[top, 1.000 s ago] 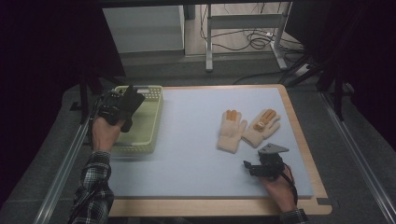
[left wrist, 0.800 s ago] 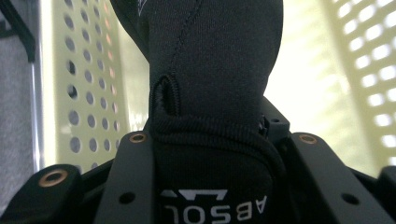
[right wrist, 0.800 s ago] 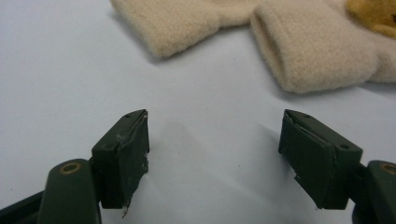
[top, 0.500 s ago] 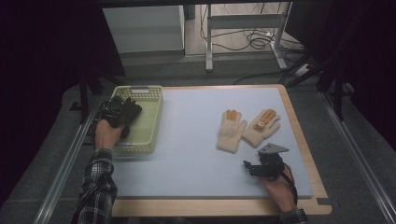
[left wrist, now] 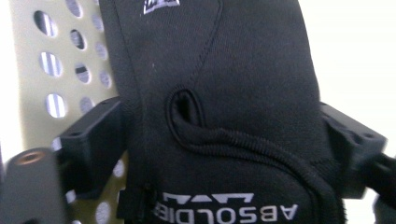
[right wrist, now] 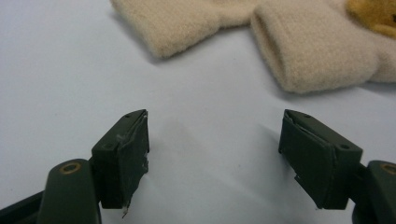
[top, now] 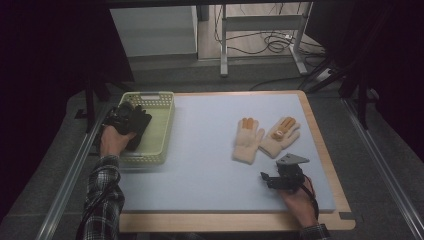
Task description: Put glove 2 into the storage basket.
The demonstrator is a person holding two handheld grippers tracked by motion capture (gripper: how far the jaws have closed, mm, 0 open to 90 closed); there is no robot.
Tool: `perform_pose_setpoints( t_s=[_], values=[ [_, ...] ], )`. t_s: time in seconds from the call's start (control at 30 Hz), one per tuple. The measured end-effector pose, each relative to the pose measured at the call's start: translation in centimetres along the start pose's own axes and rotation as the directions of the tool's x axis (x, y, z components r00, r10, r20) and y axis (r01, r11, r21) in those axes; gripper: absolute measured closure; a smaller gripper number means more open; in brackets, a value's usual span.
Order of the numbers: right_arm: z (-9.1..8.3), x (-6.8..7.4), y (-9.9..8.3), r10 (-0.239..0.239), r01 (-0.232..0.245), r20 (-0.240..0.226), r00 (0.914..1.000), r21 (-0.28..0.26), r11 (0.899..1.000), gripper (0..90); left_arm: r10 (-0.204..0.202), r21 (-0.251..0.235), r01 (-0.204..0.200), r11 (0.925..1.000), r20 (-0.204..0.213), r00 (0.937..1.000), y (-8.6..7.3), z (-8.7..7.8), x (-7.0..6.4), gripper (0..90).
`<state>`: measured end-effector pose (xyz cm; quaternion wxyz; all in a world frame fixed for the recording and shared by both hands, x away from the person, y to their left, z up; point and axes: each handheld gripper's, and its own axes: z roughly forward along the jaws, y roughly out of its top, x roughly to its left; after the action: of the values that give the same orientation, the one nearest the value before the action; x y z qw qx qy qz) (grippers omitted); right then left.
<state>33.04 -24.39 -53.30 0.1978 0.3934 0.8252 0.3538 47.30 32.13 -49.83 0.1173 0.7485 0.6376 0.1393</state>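
A black glove hangs over the left side of the pale green basket, with my left gripper shut on it. In the left gripper view the black glove spans the gap between both jaws, its white lettering near the bottom, and the perforated basket wall lies behind. Two beige gloves with orange patches lie flat at the mat's right. My right gripper rests low just in front of them, open with nothing between its fingers. The right gripper view shows the beige cuffs beyond my right gripper.
A light blue mat covers the wooden table. The basket stands at its left edge. Metal rails run along both sides, and a stand's legs with cables sit on the floor behind the table.
My left gripper has carried the black glove down and toward the near left of the basket. The right gripper and the beige gloves have not moved.
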Motion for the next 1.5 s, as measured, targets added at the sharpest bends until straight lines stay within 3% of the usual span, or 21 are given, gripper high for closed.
perform_pose_setpoints(
  t_s=[0.17,0.37,0.5,0.6,0.7,0.73,0.83,0.87,0.9,0.97,1.0,1.2,1.37,1.5],
  values=[
    [0.0,0.0,0.0,0.0,0.0,0.0,1.0,0.0,1.0,24.1,0.015,-0.002,-0.015,0.9999,0.009,0.9998,-0.2,-0.5,-0.1,3.6],
    [0.0,0.0,0.0,-0.001,0.001,0.0,1.0,0.0,1.0,24.1,0.021,-0.019,-0.02,0.9996,0.037,0.9991,-0.7,-1.2,0.1,2.9],
    [0.0,0.0,0.0,-0.001,0.001,0.0,1.0,0.001,1.0,24.1,0.019,-0.069,-0.014,0.9975,0.065,0.9977,-1.1,-1.8,0.3,2.7],
    [0.0,0.0,0.0,-0.001,0.001,0.001,1.0,0.001,1.0,24.1,0.024,-0.122,-0.009,0.9925,0.117,0.9929,-1.6,-2.3,0.5,2.3],
    [0.0,0.0,0.0,-0.001,0.001,0.001,1.0,0.001,1.0,24.1,0.032,-0.147,-0.012,0.9891,0.134,0.9905,-1.9,-2.6,0.6,2.1],
    [0.0,0.0,0.0,-0.001,0.001,0.001,1.0,0.001,1.0,24.1,0.04,-0.178,-0.014,0.984,0.14,0.9894,-2.1,-2.9,0.7,2.1],
    [0.0,0.0,0.0,-0.001,0.001,0.001,1.0,0.001,1.0,24.1,0.044,-0.203,-0.013,0.9791,0.149,0.9878,-2.3,-3.3,0.7,2.1],
    [0.0,0.0,0.0,-0.001,0.001,0.001,1.0,0.001,1.0,24.1,0.05,-0.23,-0.01,0.9731,0.171,0.984,-2.6,-3.7,0.6,2.2],
    [0.0,0.0,0.0,-0.001,0.001,0.001,1.0,0.001,1.0,24.1,0.05,-0.23,-0.01,0.9731,0.171,0.984,-2.6,-3.7,0.6,2.1],
    [0.0,0.0,0.0,-0.001,0.001,0.001,1.0,0.001,1.0,24.0,0.072,-0.27,-0.019,0.9626,0.189,0.9793,-3.1,-4.3,0.2,2.1],
    [0.0,0.0,0.0,-0.001,0.001,0.001,1.0,0.001,1.0,24.0,0.072,-0.27,-0.019,0.9626,0.189,0.9793,-3.1,-4.3,0.2,2.1],
    [0.0,0.0,0.0,-0.001,0.001,0.001,1.0,0.001,1.0,24.0,0.138,-0.333,-0.068,0.9405,0.192,0.9715,-3.9,-5.2,-1.1,1.9],
    [0.0,0.0,0.0,-0.002,0.002,0.002,1.0,0.003,1.0,24.0,0.183,-0.383,-0.088,0.9197,0.218,0.9586,-4.6,-5.9,-2.5,1.8],
    [0.0,0.0,0.0,0.0,0.0,0.001,1.0,0.004,1.0,24.0,0.227,-0.421,-0.111,0.9004,0.237,0.9446,-5.2,-6.6,-3.9,1.8]
  ],
)
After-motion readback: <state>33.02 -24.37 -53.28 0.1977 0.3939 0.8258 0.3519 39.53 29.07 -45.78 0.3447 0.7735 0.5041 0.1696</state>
